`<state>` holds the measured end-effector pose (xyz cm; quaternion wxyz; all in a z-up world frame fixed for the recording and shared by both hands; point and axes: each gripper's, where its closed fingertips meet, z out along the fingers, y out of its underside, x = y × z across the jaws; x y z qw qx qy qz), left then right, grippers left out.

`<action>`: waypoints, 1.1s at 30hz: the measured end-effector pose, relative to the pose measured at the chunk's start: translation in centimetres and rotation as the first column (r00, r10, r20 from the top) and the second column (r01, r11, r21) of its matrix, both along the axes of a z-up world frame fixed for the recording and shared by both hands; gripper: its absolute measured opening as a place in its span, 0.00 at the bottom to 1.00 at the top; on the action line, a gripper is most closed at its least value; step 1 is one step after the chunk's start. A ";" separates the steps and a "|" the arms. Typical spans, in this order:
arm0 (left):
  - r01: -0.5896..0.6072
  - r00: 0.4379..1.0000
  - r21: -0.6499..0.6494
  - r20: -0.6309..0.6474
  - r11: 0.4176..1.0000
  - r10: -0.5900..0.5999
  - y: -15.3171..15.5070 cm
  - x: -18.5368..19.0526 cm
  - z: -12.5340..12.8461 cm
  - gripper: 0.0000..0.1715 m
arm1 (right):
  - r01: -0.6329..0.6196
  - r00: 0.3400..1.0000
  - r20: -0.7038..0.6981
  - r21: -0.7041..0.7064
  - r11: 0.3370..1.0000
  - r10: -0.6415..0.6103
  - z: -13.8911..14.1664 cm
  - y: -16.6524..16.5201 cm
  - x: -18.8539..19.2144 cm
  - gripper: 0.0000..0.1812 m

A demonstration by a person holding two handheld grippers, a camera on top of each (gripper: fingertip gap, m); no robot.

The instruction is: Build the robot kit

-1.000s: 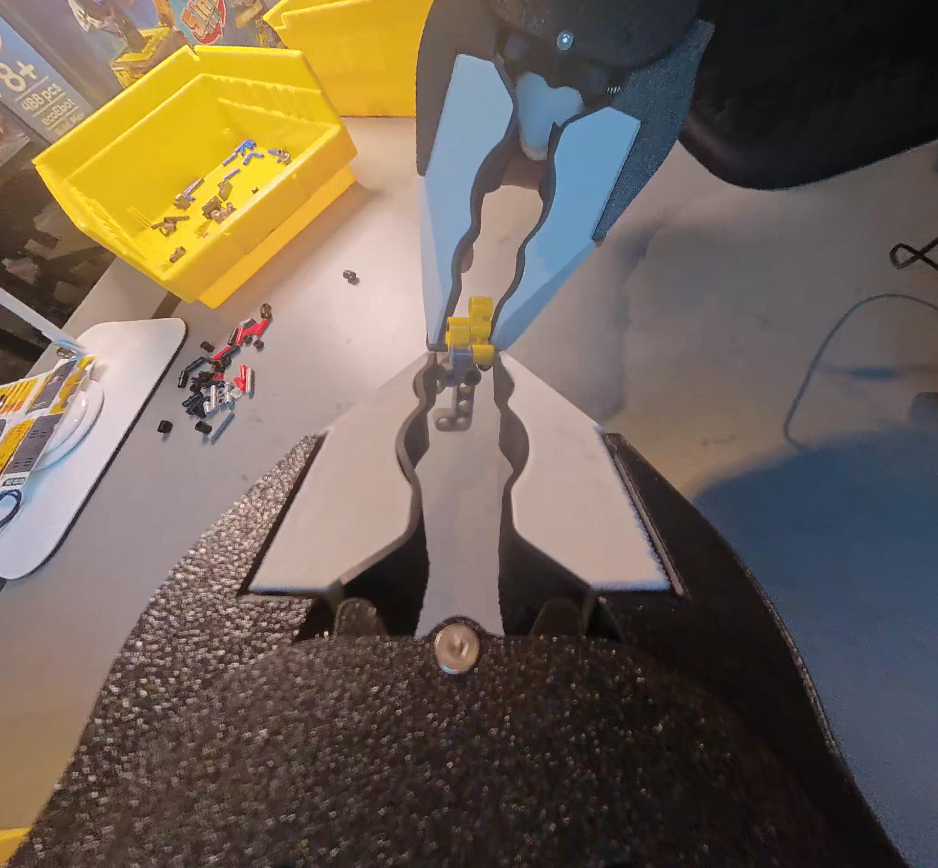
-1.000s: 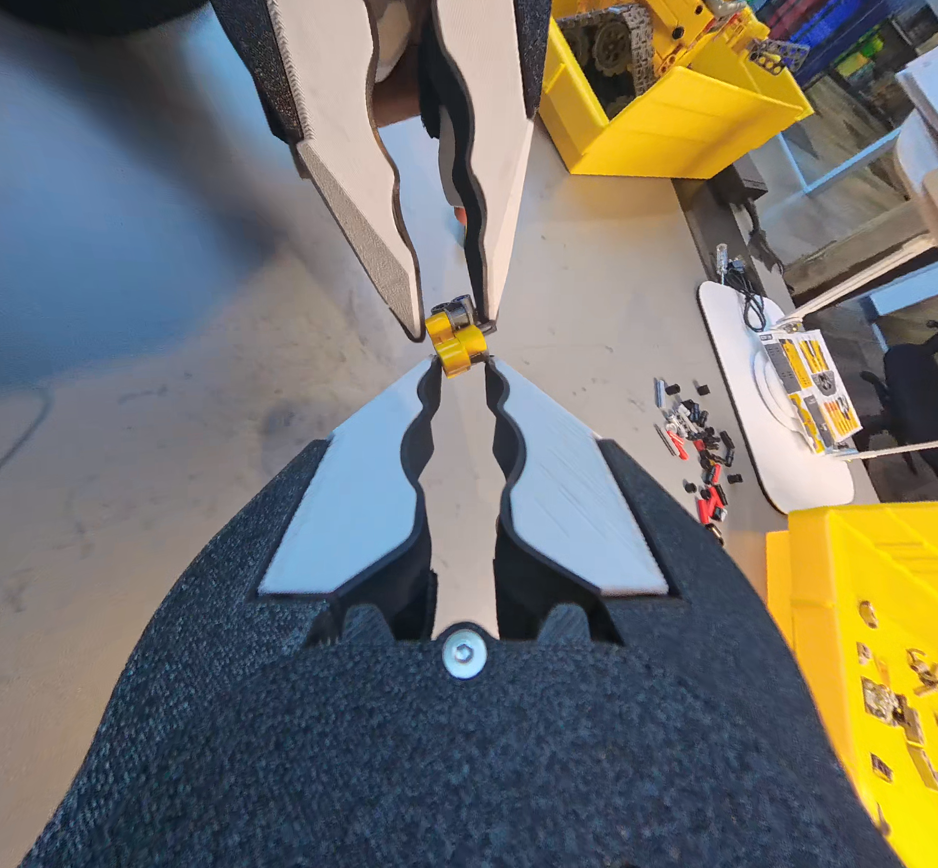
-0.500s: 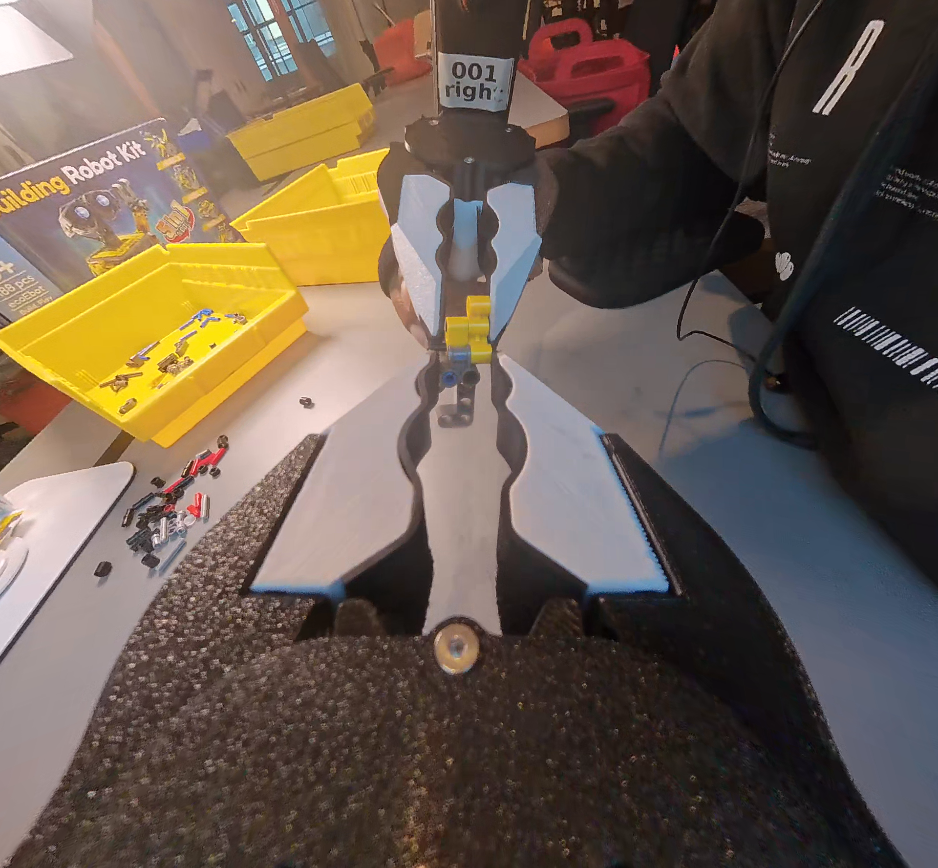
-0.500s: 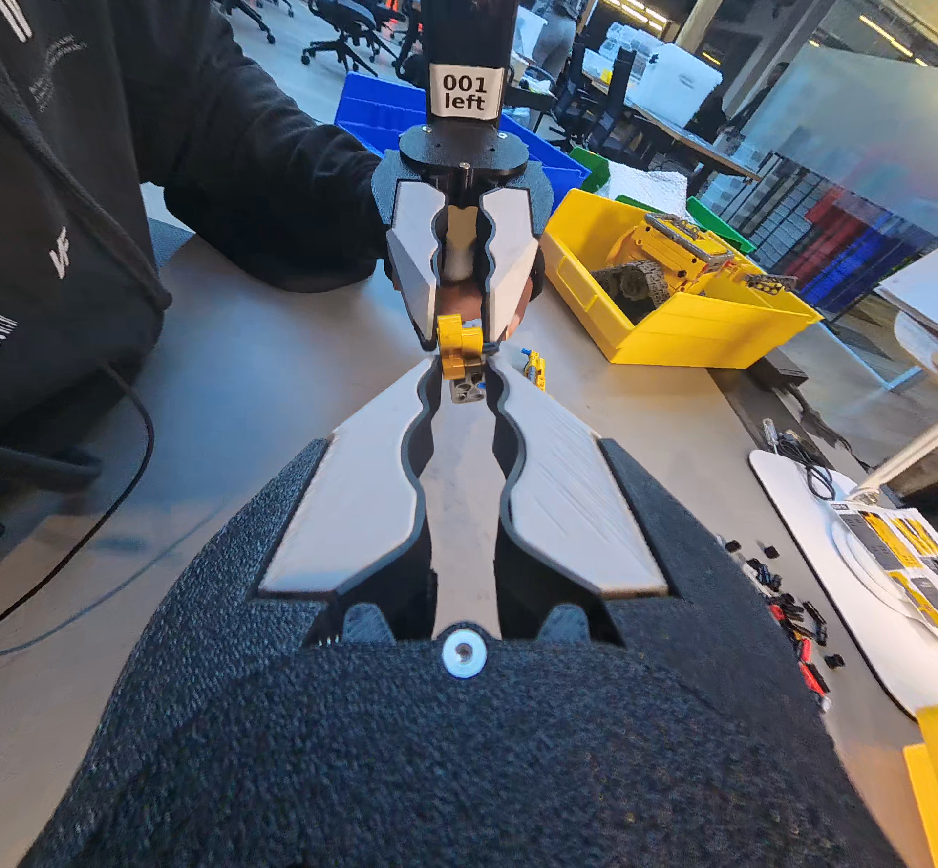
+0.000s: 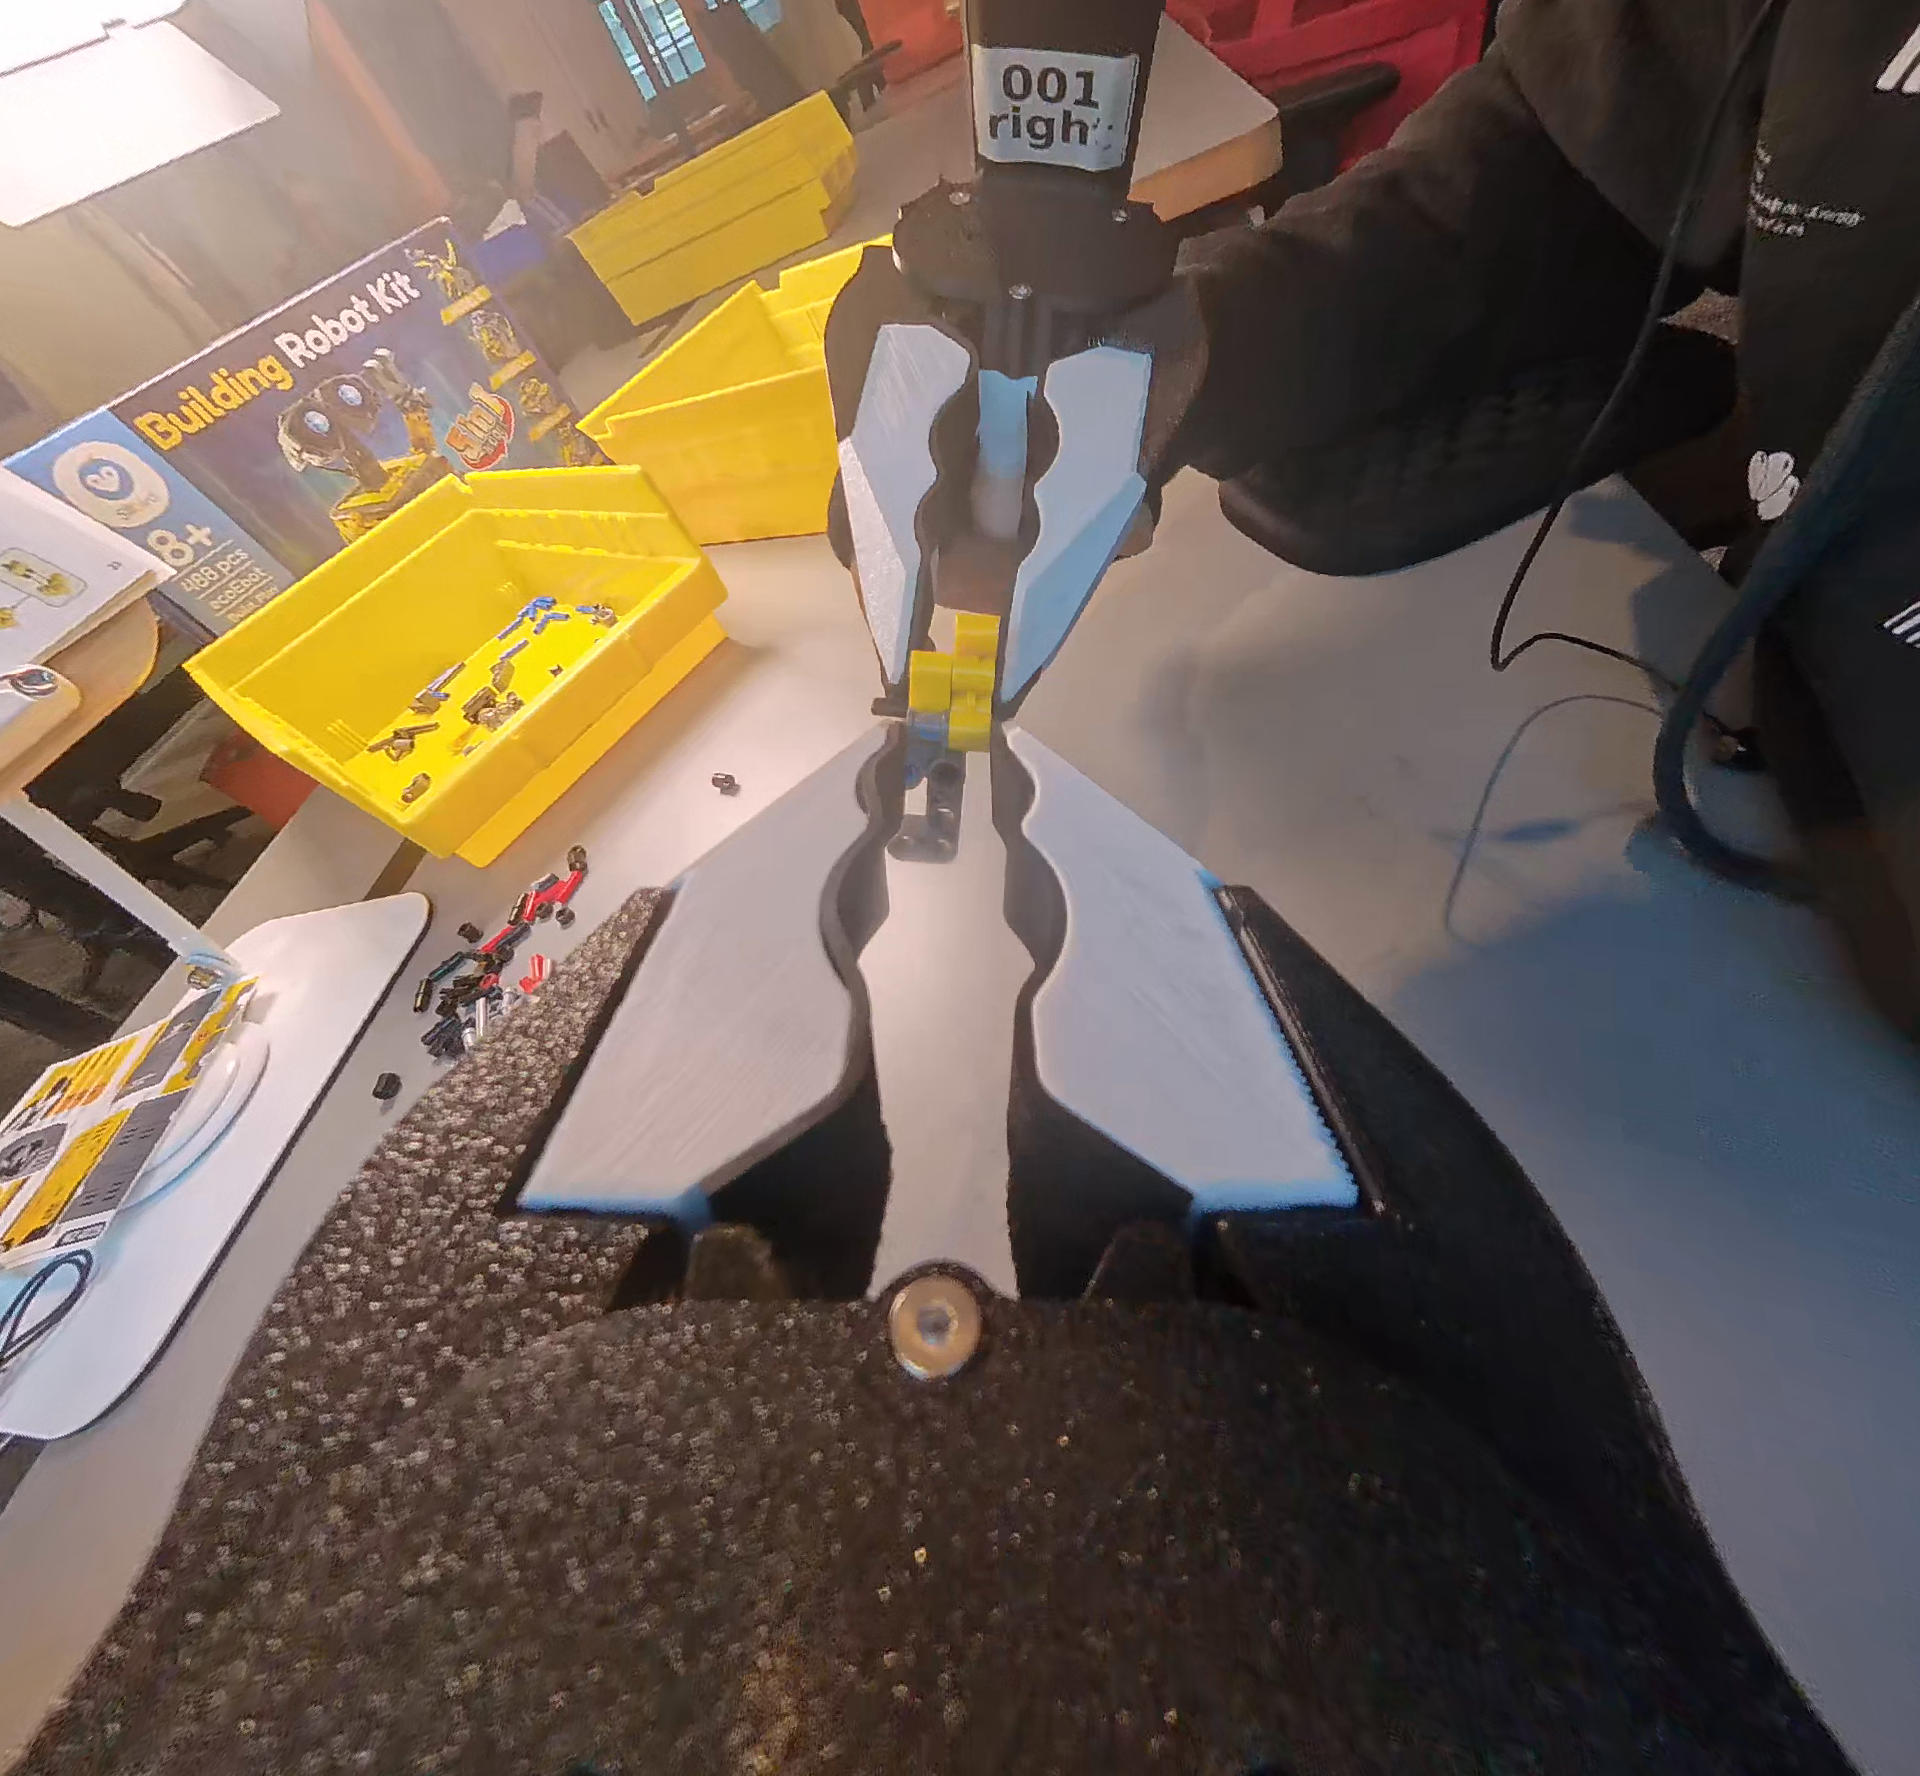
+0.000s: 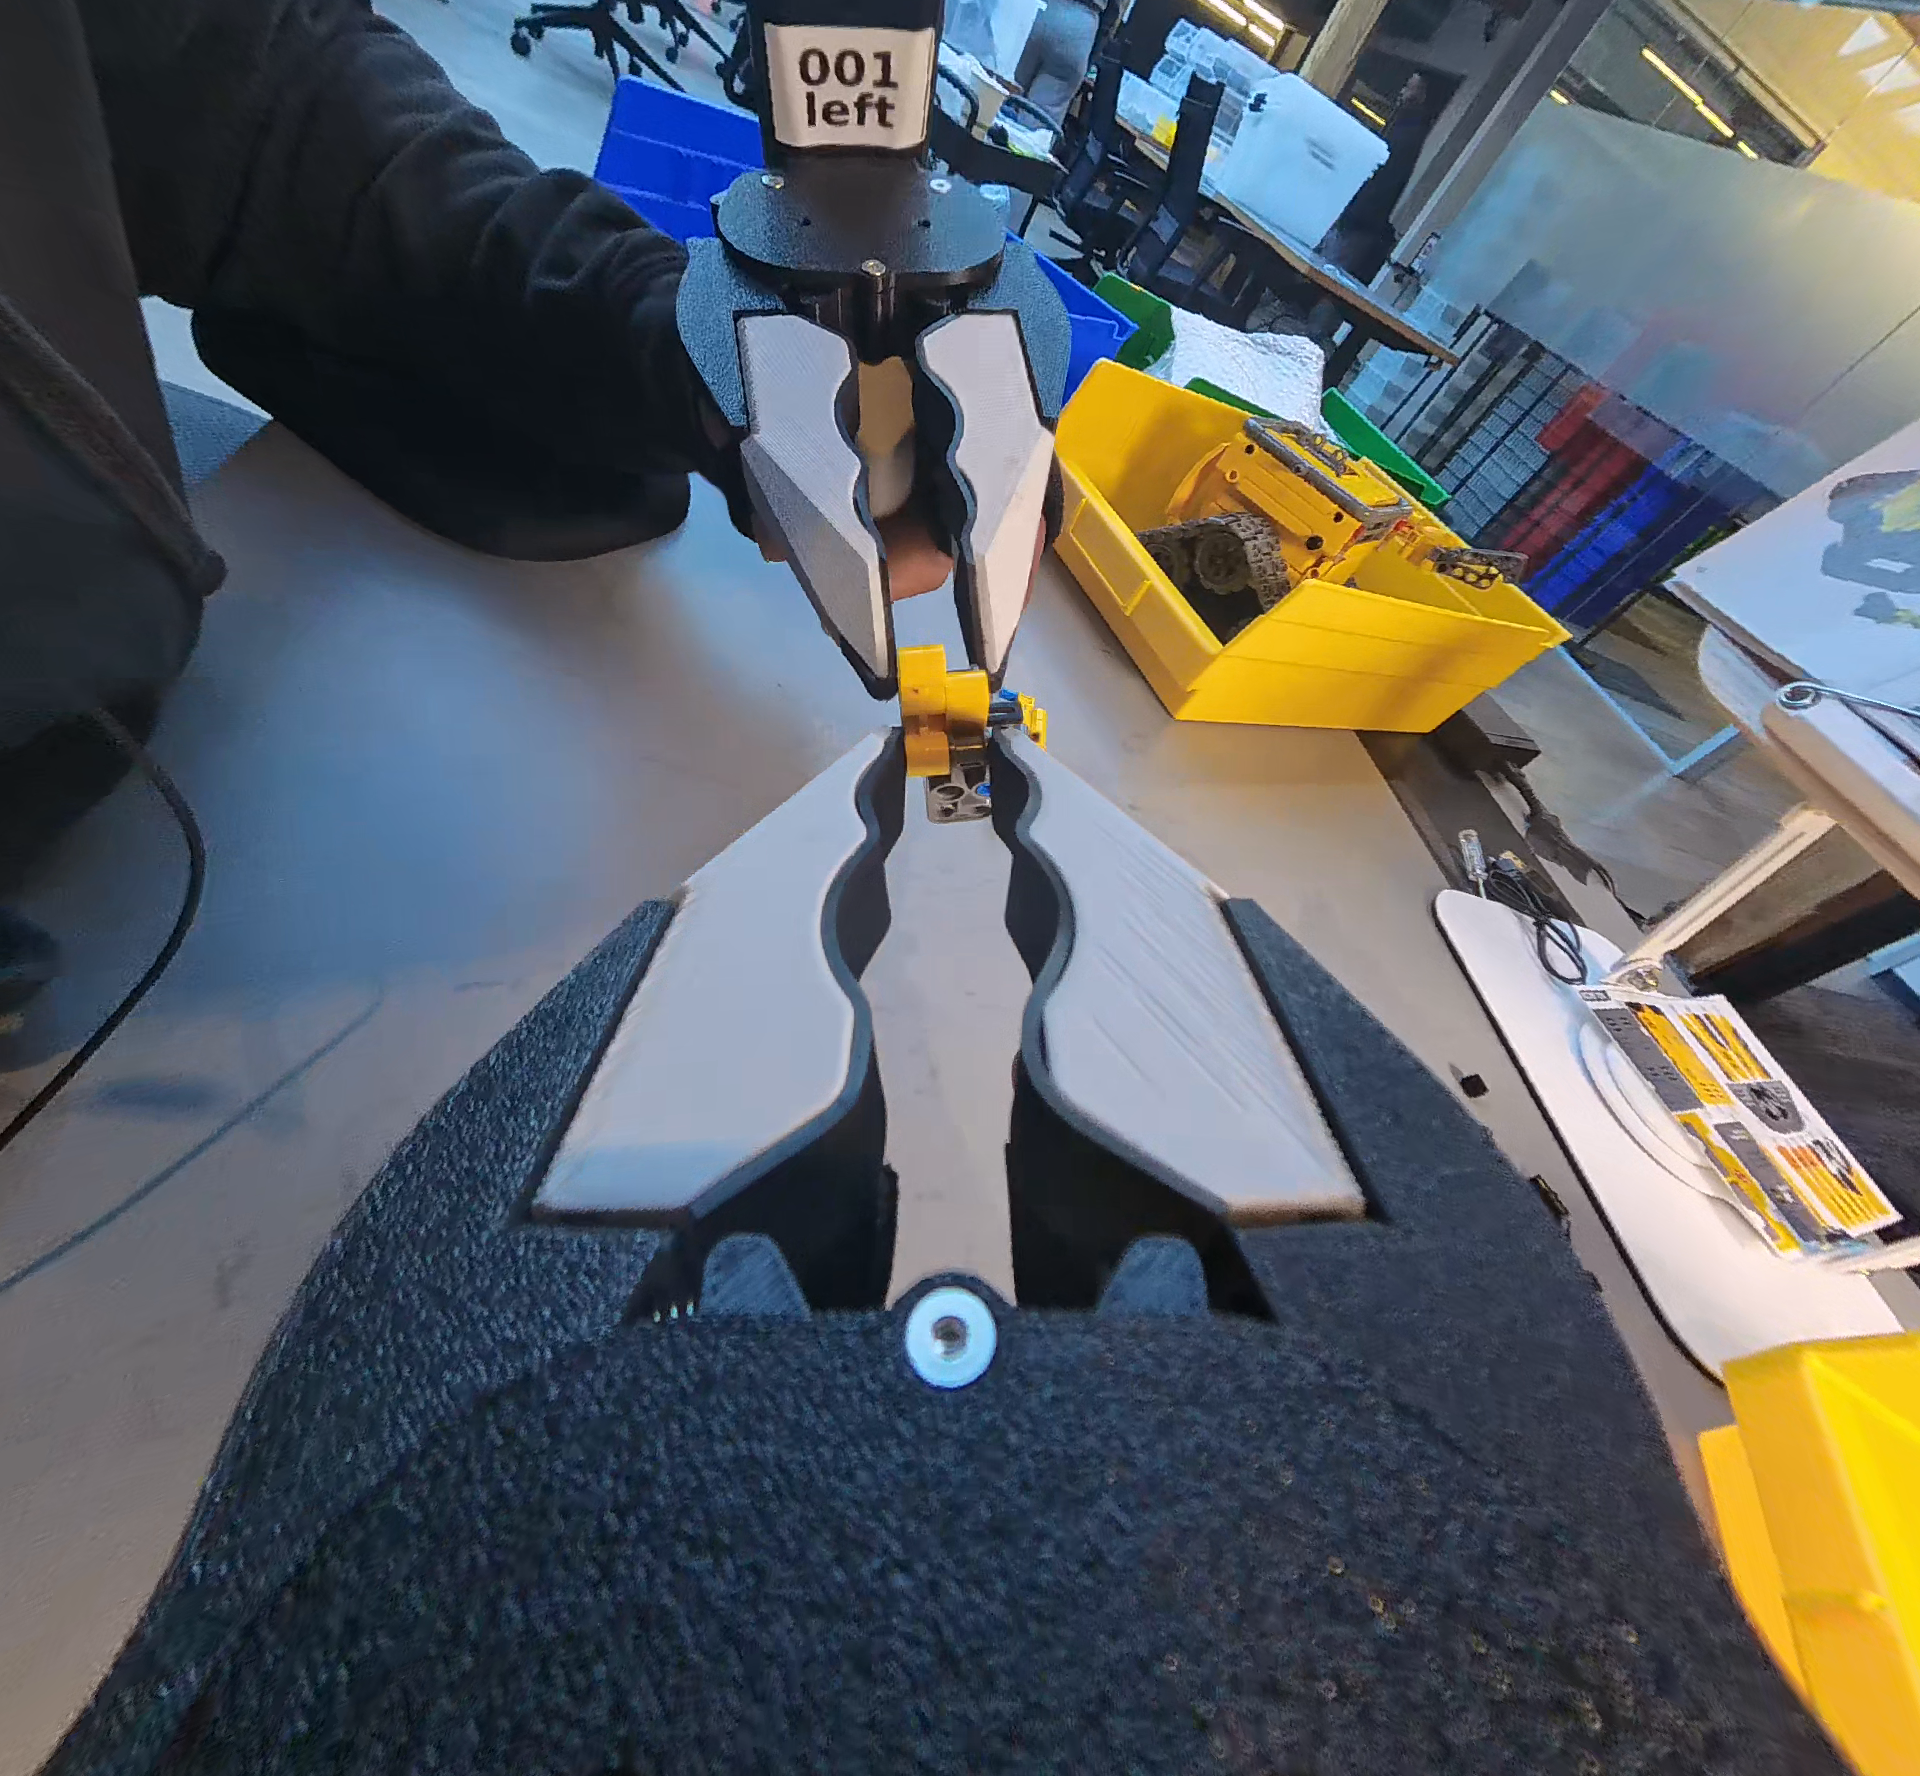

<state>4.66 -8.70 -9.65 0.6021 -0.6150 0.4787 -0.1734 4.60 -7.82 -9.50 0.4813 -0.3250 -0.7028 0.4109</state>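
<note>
Far left, open yellow plastic bin (image 5: 582,750) of loose parts, well apart. Centre, left gripper (image 5: 943,739) pinching small yellow-and-grey plastic brick assembly (image 5: 951,677), long axis tip-to-tip, above grey tabletop (image 5: 1299,791). Opposite, right gripper (image 6: 943,744) clamped on same assembly, equally near.

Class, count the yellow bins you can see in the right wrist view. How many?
2: one yellow bin holding a tracked model beyond the grippers on the right, another cut off at the lower right edge. More may lie outside view.

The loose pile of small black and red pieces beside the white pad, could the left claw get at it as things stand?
Probably not right away: the left claw is shut on the small brick assembly, which the right claw also grips. The pile itself lies uncovered on the table.
</note>
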 end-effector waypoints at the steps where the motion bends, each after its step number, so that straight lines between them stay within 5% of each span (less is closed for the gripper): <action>1: 0.001 1.000 -0.004 -0.005 1.000 -0.001 -0.1 0.0 0.0 0.09 | -0.005 1.000 -0.004 0.003 1.000 0.005 0.0 -0.1 0.0 0.09; 7: -0.003 0.998 0.023 -0.061 1.000 0.004 -0.2 0.1 0.1 0.09 | -0.022 0.999 -0.024 0.036 0.999 0.023 0.0 -0.3 0.1 0.08; 10: 0.035 0.999 -0.018 0.029 0.999 -0.035 -0.6 0.0 0.9 0.09 | -0.037 0.996 -0.074 0.014 0.999 0.038 0.7 -0.4 0.1 0.08; 12: 0.040 0.995 -0.019 0.090 0.999 -0.038 -0.6 -0.6 1.7 0.21 | -0.071 0.994 -0.087 -0.066 0.995 0.065 1.2 -0.4 0.4 0.09; 16: 0.013 0.995 -0.128 0.098 0.992 -0.001 0.4 -0.6 0.3 0.20 | -0.175 0.977 -0.175 -0.337 0.925 0.121 3.4 -0.3 1.2 0.09; 21: 0.051 0.988 -0.167 0.150 0.985 -0.026 0.1 0.7 0.4 0.00 | -0.255 0.959 -0.231 -0.461 0.850 0.162 4.1 -0.8 1.2 0.09; 25: 0.018 0.990 -0.140 0.143 0.990 0.002 0.4 -0.2 0.8 0.00 | -0.254 0.965 -0.184 -0.471 0.845 0.188 3.0 -0.4 1.3 0.09; 29: 0.081 0.989 -0.214 0.140 0.974 -0.051 -0.4 0.0 0.0 0.17 | -0.238 0.968 -0.183 -0.465 0.852 0.171 2.7 0.0 1.1 0.09; 33: 0.077 0.983 -0.222 0.178 0.972 -0.037 0.0 0.4 0.3 0.16 | -0.242 0.967 -0.187 -0.472 0.848 0.172 2.8 0.0 1.1 0.09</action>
